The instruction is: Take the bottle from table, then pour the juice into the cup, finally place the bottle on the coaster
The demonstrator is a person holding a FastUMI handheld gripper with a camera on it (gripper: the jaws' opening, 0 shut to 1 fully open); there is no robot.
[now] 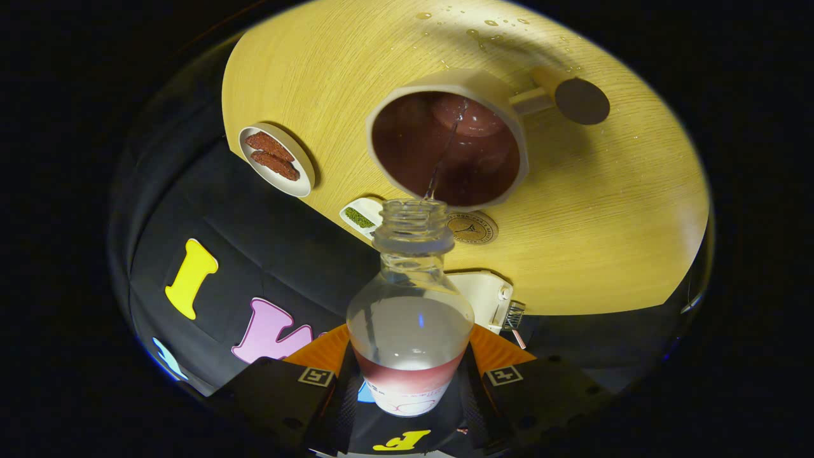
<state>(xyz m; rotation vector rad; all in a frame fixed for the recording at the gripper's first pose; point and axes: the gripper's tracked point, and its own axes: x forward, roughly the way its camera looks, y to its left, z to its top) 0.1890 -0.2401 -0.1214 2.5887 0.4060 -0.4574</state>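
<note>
My gripper (410, 388) is shut on a clear plastic bottle (410, 318), both fingers pressing its labelled body. The bottle is uncapped and tipped forward, its threaded mouth (412, 213) at the rim of a pale cup (448, 137) just ahead. A thin stream of liquid runs from the mouth into the cup, which holds dark reddish juice. The cup's handle sticks out to the right. A round tan coaster (471, 228) with a printed emblem lies on the wooden table (604, 210), between the bottle neck and the cup, partly hidden by both.
A small round dish (276, 159) with reddish-brown pieces sits left of the cup. A small white dish (364, 216) with green bits is beside the bottle neck. A white device (489, 296) sits at the table edge. Droplets (483, 32) spot the table beyond the cup.
</note>
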